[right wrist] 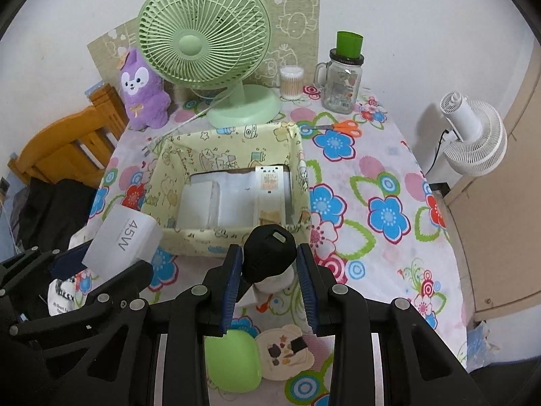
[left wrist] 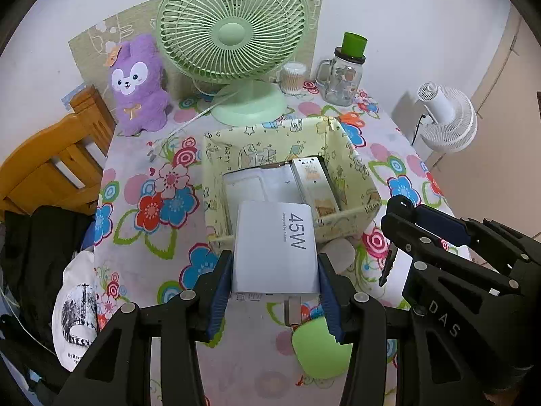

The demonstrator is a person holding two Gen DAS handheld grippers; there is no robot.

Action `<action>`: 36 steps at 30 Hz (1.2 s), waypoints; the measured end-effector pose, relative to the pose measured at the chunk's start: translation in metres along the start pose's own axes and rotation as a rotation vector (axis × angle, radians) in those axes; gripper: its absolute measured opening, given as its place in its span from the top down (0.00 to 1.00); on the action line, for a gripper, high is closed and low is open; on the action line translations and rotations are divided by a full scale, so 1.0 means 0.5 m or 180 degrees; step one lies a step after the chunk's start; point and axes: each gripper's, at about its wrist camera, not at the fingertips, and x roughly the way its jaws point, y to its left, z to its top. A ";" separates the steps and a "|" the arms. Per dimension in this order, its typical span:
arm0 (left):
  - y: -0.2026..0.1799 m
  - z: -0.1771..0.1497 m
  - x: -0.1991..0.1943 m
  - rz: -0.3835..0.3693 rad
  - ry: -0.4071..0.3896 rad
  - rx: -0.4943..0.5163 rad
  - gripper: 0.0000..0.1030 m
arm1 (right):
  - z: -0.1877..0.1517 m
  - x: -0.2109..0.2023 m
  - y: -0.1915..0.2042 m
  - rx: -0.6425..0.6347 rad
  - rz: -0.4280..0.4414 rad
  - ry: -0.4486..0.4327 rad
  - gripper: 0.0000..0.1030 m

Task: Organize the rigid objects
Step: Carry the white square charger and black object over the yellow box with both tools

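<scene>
My left gripper (left wrist: 274, 265) is shut on a white charger block (left wrist: 275, 243) printed "45W", held above the table just in front of the yellow fabric basket (left wrist: 351, 155). The right wrist view shows that charger (right wrist: 123, 237) at lower left, beside the basket (right wrist: 175, 233). My right gripper (right wrist: 269, 253) is shut on a black rounded object (right wrist: 268, 252), lifted near the basket's front wall. White boxes (right wrist: 216, 199) lie inside the basket. From the left wrist view, the right gripper (left wrist: 405, 216) stands at the right.
A green fan (left wrist: 233, 37), purple plush (left wrist: 138, 81), glass jar (left wrist: 343, 77) and swab tub (left wrist: 292, 77) line the back. Orange scissors (right wrist: 341, 127) lie behind the basket. A green case (right wrist: 233, 362) and round patterned dish (right wrist: 284, 352) sit below my fingers. A wooden chair (left wrist: 57, 165) stands left.
</scene>
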 end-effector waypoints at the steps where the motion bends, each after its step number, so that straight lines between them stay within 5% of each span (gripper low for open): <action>1: 0.000 0.005 0.003 0.0012 -0.0008 -0.0003 0.52 | 0.007 0.005 -0.002 -0.0004 0.0016 0.0015 0.65; 18: 0.016 0.091 0.056 0.0087 0.0002 -0.0238 0.52 | 0.117 0.069 -0.016 -0.0299 0.0218 0.0071 0.65; 36: 0.064 0.120 0.135 0.0170 0.0223 -0.0235 0.52 | 0.162 0.207 0.014 -0.0459 0.0664 0.0540 0.65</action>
